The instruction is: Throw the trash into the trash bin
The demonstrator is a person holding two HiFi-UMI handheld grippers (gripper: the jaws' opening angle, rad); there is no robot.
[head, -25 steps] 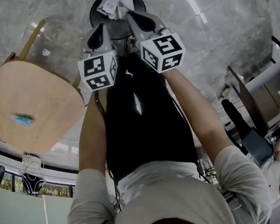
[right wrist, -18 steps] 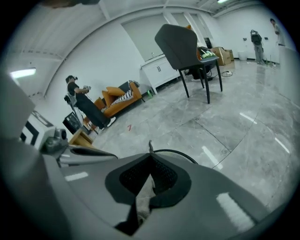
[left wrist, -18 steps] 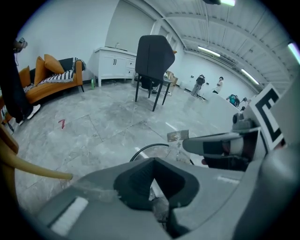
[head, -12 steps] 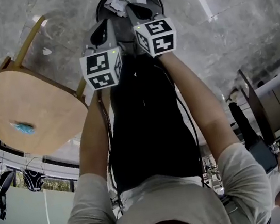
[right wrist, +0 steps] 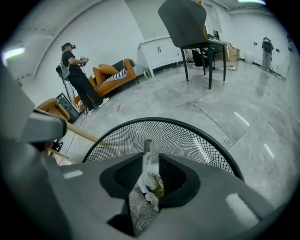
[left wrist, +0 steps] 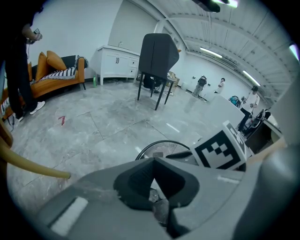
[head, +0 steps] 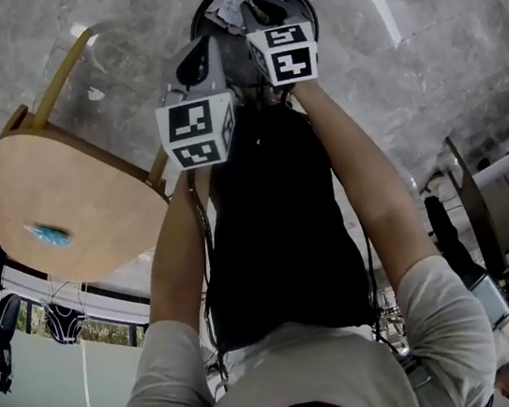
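Tools: two. The left tool [head: 215, 50] and right tool [head: 254, 6] are side by side at the top centre of the head view, both pointing down at the bin.
Marker cubes: two, one on each tool.
Left tool state: tips pressed together [left wrist: 153, 164]. Something crumpled shows in the gap behind the tips, and I cannot tell whether it is pinched.
Right tool state: jaws slightly spread [right wrist: 151, 157] and they have just been opening. A strip of trash [right wrist: 149, 174] stands upright between them.
Trash bin: one, black wire mesh with a round rim [head: 305, 1]. It fills the middle of the right gripper view [right wrist: 192, 140], directly under the right tool, and part of it shows beyond the left tool [left wrist: 161, 149].
Trash location: between the right tool's jaws, above the open bin. In the head view, white crumpled paper [head: 232, 4] shows at the bin's mouth.
Desk: one, round and wooden [head: 61, 179], at the left of the head view near the bin. One small blue item [head: 49, 234] lies on it.
Floor: glossy grey marble-look tiles [head: 421, 50] that reflect the ceiling strip lights.
Room: large and white-walled, with one dark chair [right wrist: 185, 21], one orange sofa [left wrist: 56, 70] and one white cabinet [left wrist: 119, 58].
People: one person in black [right wrist: 77, 70] stands by the sofa.
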